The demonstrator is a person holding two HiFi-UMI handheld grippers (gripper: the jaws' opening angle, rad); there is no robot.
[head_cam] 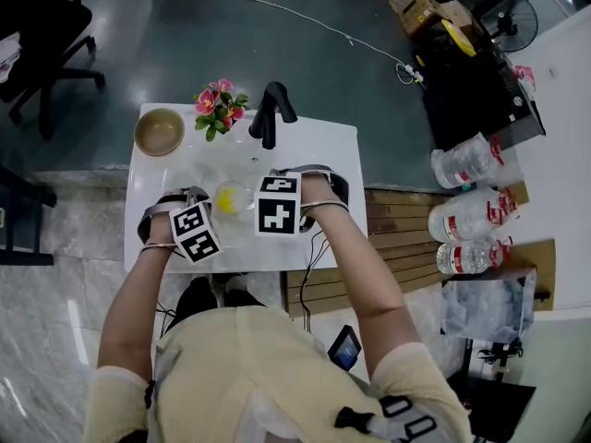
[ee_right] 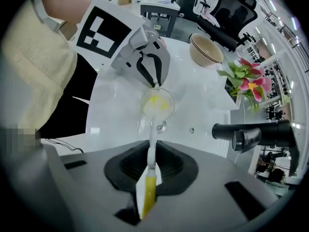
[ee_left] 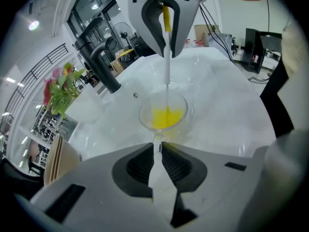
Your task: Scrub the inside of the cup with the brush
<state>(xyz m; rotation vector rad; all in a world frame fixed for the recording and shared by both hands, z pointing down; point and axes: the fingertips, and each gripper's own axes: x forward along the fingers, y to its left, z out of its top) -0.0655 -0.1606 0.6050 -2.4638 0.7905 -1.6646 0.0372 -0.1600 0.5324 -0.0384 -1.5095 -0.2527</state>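
Note:
A clear glass cup point(head_cam: 231, 197) stands on the white sink top point(head_cam: 323, 150), between my two grippers. My left gripper point(ee_left: 158, 146) is shut on the near edge of the cup point(ee_left: 163, 111); in the head view it point(head_cam: 196, 232) sits left of the cup. My right gripper point(ee_right: 151, 154) is shut on the white handle of the brush point(ee_right: 150, 144), whose yellow end sticks out behind the jaws. The brush's yellow head point(ee_left: 166, 117) is down inside the cup point(ee_right: 155, 103). Facing each other, the right gripper point(ee_left: 166, 52) hangs above the cup and the left gripper point(ee_right: 155, 83) is at its far rim.
A black faucet point(head_cam: 270, 113) rises at the back of the sink top, with pink flowers point(head_cam: 219, 104) and a tan bowl point(head_cam: 159, 130) to its left. Several water bottles point(head_cam: 466, 160) lie on a wooden stand to the right. A cable runs across the floor.

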